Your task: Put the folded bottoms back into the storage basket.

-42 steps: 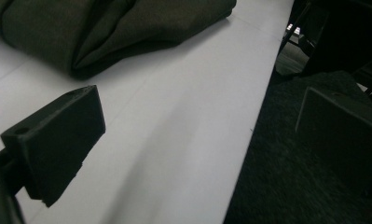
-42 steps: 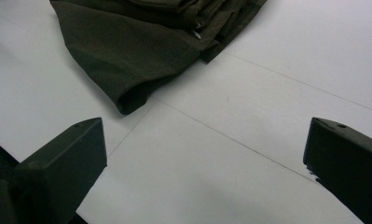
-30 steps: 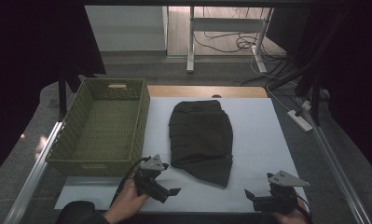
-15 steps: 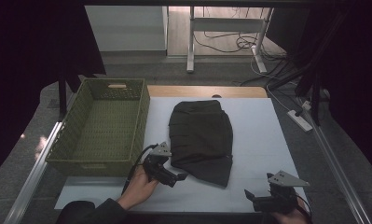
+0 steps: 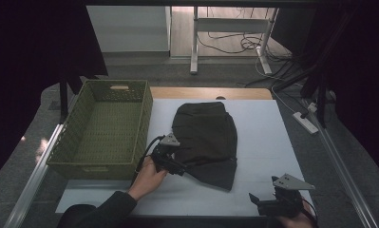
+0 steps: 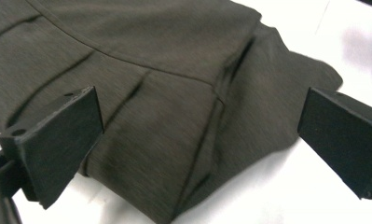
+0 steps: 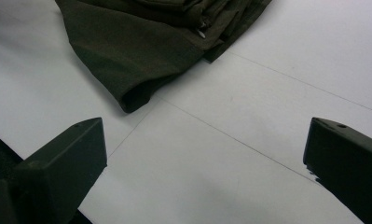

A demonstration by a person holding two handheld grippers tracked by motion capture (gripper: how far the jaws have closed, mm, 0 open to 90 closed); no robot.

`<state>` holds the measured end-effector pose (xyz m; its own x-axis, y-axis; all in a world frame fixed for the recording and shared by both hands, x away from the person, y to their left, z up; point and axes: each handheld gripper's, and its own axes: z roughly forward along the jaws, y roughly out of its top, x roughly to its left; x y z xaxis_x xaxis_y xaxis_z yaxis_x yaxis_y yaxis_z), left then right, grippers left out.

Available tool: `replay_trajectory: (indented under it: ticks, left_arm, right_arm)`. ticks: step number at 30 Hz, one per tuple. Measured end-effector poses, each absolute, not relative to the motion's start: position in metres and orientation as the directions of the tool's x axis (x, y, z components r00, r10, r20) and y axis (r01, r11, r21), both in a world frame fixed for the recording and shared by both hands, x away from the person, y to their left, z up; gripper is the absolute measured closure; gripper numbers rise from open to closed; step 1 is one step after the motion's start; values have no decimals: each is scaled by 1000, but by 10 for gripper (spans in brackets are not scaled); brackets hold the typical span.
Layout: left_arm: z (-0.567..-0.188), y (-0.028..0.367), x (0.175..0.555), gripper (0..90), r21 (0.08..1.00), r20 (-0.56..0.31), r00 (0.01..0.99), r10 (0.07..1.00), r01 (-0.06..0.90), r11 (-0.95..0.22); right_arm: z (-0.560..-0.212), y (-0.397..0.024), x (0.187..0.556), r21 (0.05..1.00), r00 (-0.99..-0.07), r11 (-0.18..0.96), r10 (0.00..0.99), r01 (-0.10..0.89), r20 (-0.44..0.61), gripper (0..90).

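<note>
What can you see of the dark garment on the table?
The folded dark garment is olive-brown, a fine knit or woven cloth with seams and pleat-like folds. It lies flat on the white table, right of the green woven basket, apart from it. The open left claw is at its near-left edge; contact cannot be told.

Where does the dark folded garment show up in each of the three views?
High view: the garment lies mid-table on the white sheet, right of the green basket, with the left gripper at its near left edge.
Left gripper view: the garment spreads across the top and middle, between the open jaws.
Right gripper view: the garment sits at the top left, beyond the jaws.
Shared landmark: the white sheet under the garment.
</note>
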<state>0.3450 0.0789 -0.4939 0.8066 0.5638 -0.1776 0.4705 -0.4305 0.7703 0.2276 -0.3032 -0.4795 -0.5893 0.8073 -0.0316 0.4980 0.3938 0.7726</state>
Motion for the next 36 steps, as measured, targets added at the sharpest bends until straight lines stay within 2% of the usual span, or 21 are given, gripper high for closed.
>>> replay_trajectory:
  ticks: [10, 18, 26, 36]
  left_arm:
    - [-492, 80, 370, 0, 755, -187, 759, 624, 518, -403]
    - [-495, 65, 384, 0, 726, -152, 729, 667, 540, -425]
    - [-493, 60, 404, 0, 724, -197, 723, 662, 563, -400]
    - [-496, 53, 431, 2, 723, -197, 699, 688, 577, -380]
  right_arm:
    - [-480, -303, 228, 772, -591, 395, 806, 498, -31, 0]
    - [-480, -303, 228, 771, -592, 396, 806, 499, -31, 0]
    - [-480, -303, 228, 771, -593, 396, 805, 499, -30, 0]
    - [-480, -302, 229, 768, -596, 400, 802, 501, -29, 0]
